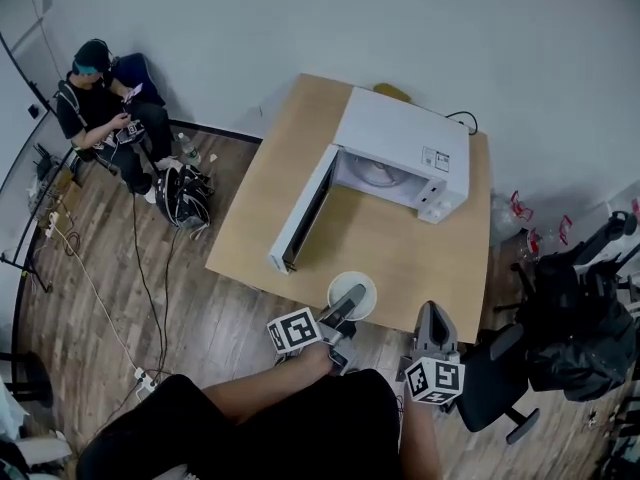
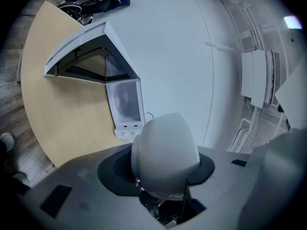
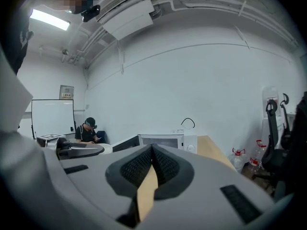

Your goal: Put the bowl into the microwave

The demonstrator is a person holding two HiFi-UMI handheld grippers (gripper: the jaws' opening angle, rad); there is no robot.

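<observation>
Wooden tabletop [image 1: 380, 243] carries a white microwave [image 1: 405, 138], its door [image 1: 300, 213] swung wide open. Your left hand-held gripper [image 1: 352, 298] pinches the white bowl [image 1: 342, 284] by its rim over the near edge. Your right hand-held gripper [image 1: 432, 320] is closed and empty. With a one-sided rim grip, the bowl could tilt, slip or clip the door.

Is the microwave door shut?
No, the door of the microwave stands wide open, and the inside shows.
</observation>
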